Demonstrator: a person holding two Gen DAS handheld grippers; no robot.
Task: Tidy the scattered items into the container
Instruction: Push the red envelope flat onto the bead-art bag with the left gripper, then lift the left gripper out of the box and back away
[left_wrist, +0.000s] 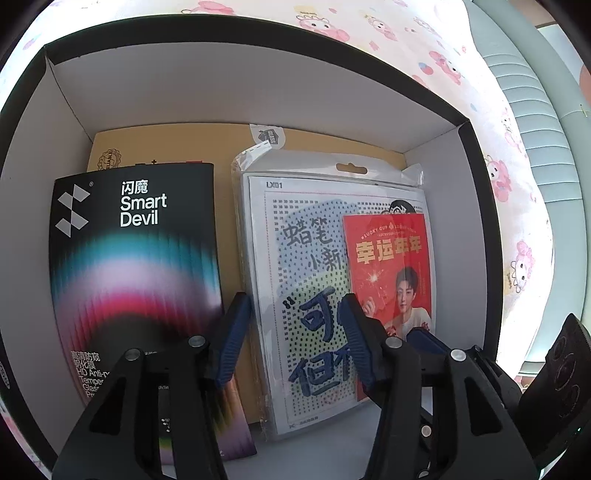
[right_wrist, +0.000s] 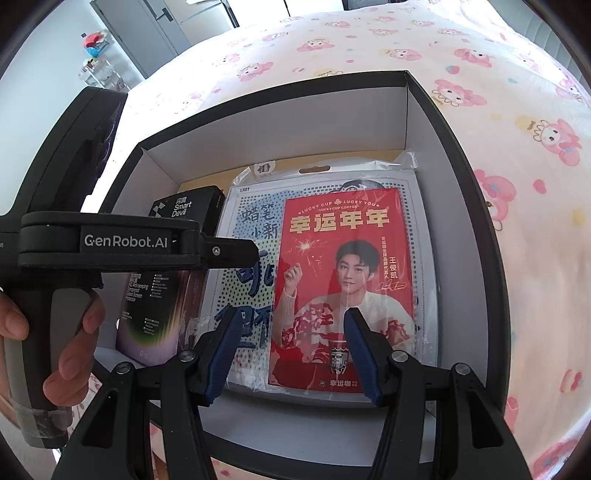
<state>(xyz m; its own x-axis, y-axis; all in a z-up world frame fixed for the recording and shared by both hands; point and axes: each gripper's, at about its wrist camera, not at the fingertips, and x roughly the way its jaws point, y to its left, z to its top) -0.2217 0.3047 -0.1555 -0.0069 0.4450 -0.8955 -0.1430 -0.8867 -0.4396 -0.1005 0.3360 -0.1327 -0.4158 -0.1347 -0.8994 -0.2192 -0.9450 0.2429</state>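
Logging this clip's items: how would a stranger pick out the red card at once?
Look into the black-rimmed box on the pink cartoon bedsheet. The red card lies topmost, on the clear-bagged dotted sheet, right of the black Smart Devil package. It alone is red, with a portrait.

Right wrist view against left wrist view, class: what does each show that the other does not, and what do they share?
Only the right wrist view shows a hand gripping the left gripper's handle, grey cabinets, and the whole red card. Only the left wrist view shows the full Smart Devil box front and a ribbed pale-green surface. Both share the black-rimmed container, the bagged dotted sheet, the pink-patterned sheet, and open jaws holding nothing.
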